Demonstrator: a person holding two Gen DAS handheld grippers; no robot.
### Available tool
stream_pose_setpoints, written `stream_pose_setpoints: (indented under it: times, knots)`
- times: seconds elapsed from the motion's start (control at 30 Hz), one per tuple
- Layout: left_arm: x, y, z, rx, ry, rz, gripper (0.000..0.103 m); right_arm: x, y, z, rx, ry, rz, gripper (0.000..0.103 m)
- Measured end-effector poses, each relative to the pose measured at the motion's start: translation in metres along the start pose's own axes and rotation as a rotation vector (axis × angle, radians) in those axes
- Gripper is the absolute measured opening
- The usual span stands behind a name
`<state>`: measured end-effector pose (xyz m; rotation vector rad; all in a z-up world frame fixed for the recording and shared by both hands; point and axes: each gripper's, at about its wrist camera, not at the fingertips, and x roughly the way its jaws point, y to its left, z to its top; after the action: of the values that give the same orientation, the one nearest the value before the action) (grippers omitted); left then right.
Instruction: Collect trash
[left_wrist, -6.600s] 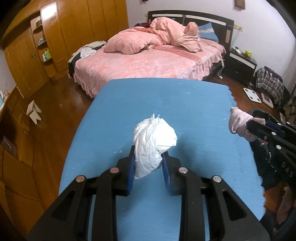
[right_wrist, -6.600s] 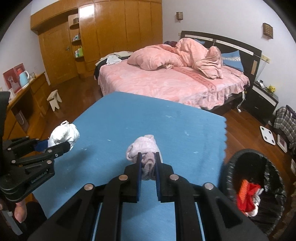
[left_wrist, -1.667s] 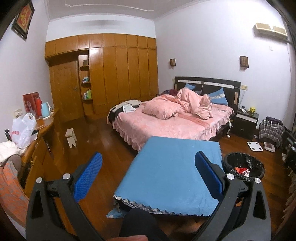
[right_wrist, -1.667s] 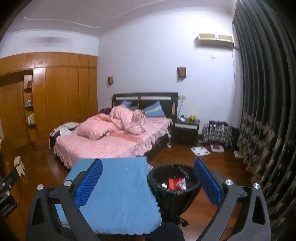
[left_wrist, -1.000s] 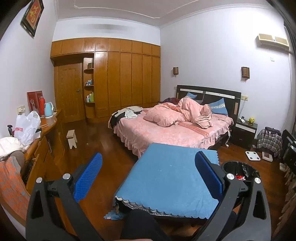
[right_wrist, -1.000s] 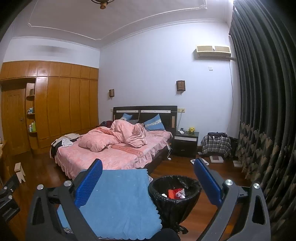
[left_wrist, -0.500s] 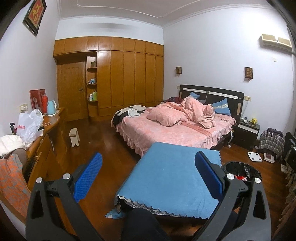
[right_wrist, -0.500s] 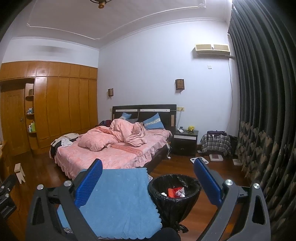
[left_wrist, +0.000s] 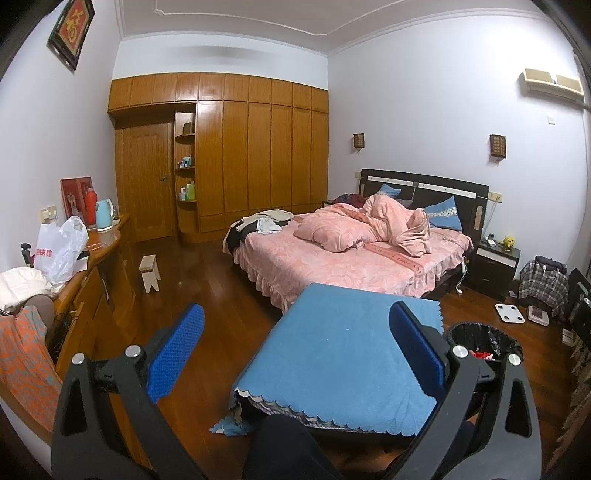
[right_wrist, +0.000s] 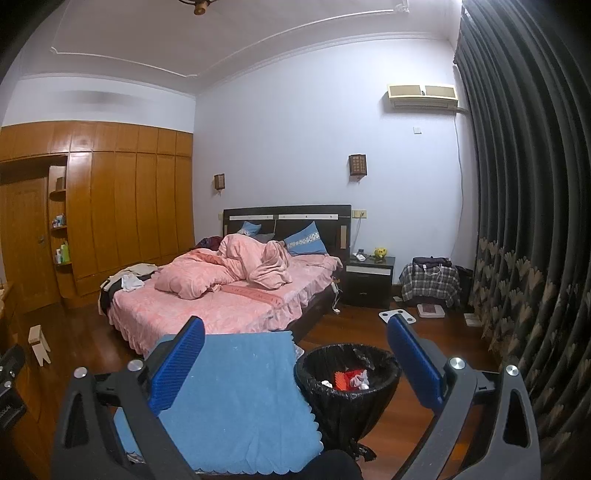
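My left tool (left_wrist: 295, 332) is spread wide with nothing between its blue pads (left_wrist: 176, 347), and my right tool (right_wrist: 295, 354) is the same: wide apart, empty. Both are held high and level, pointing out over the room rather than down at anything.

I will take the bin (right_wrist: 347, 384) as my landmark. It stands on the floor just beside the right edge of the worktop (right_wrist: 236, 391), touching or nearly touching the blue cover there. The trash (right_wrist: 351, 378) lies inside the bin: a red piece and some crumpled white bits on the black liner. On the worktop, left of the bin, I see bare blue cover and no scrap that I can make out.

From my right tool the bin sits below and slightly ahead, almost centred between the fingers. From my left tool the bin (left_wrist: 484, 343) shows low at the right, mostly behind the right finger, so my right hand is the nearer one to it. The trash is a loose heap with no long axis worth speaking of.

I judge the collecting is done or nearly so, since nothing loose shows near the bin. If another piece turns up, I would have to lower a tool well down from this raised pose first.
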<state>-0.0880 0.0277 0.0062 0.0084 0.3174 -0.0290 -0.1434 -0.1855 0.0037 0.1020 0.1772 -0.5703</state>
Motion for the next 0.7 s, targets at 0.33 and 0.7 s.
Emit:
stream_pose_setpoints:
  times: [0.33, 0.7]
  knots:
    - [0.0006, -0.0001, 0.0001, -0.003, 0.002, -0.002, 0.097, -0.0015, -0.0011, 0.0007, 0.003, 0.003, 0.001, 0.097]
    - [0.0006, 0.0002, -0.0018, -0.003, 0.001, 0.001, 0.097, -0.0013, -0.0015, 0.0017, 0.001, 0.003, 0.0, 0.097]
